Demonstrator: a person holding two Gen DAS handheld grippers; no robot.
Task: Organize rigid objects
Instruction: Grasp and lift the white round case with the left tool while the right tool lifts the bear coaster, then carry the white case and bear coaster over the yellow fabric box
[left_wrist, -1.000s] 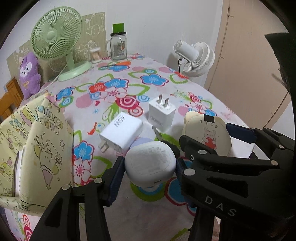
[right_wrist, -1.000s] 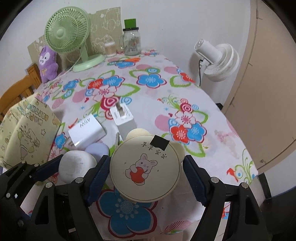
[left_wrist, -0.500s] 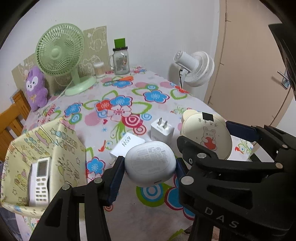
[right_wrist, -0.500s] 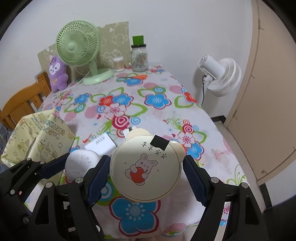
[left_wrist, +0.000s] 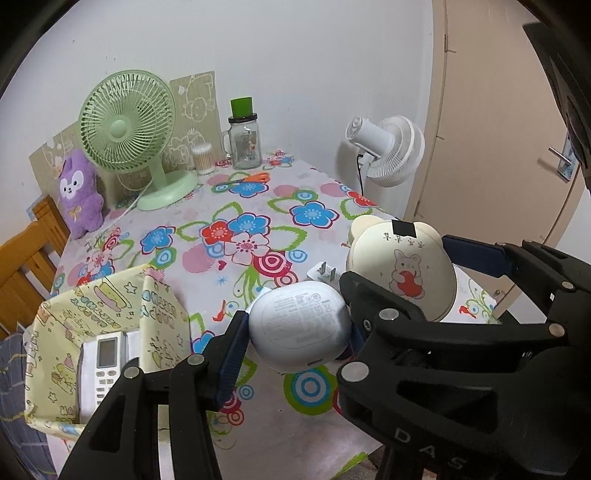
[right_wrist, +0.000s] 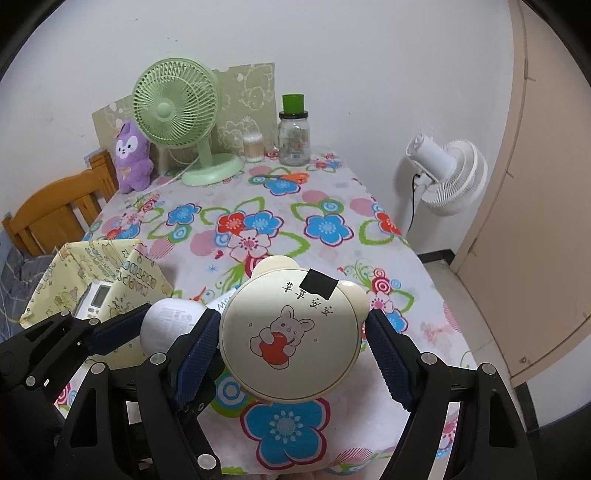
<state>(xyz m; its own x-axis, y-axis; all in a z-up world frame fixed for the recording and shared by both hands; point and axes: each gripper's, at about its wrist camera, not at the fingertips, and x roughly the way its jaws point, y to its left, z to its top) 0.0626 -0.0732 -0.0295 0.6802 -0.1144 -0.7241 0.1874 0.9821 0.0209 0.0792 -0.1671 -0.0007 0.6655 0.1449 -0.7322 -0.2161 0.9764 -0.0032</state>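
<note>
Remote (left_wrist: 105, 363) in basket (left_wrist: 162, 306), left of chargers (left_wrist: 323, 273); fan (left_wrist: 127, 122) behind.

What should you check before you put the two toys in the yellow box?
1. Left gripper shut on the white oval case: ok.
2. Right gripper shut on the cream bear-eared case: ok.
3. Both cases lifted off the floral tablecloth: ok.
4. Yellow fabric box open on top: ok.
5. Room left beside the white remote inside it: cannot tell.
6. White chargers on the table, out of the path: cannot tell.
</note>
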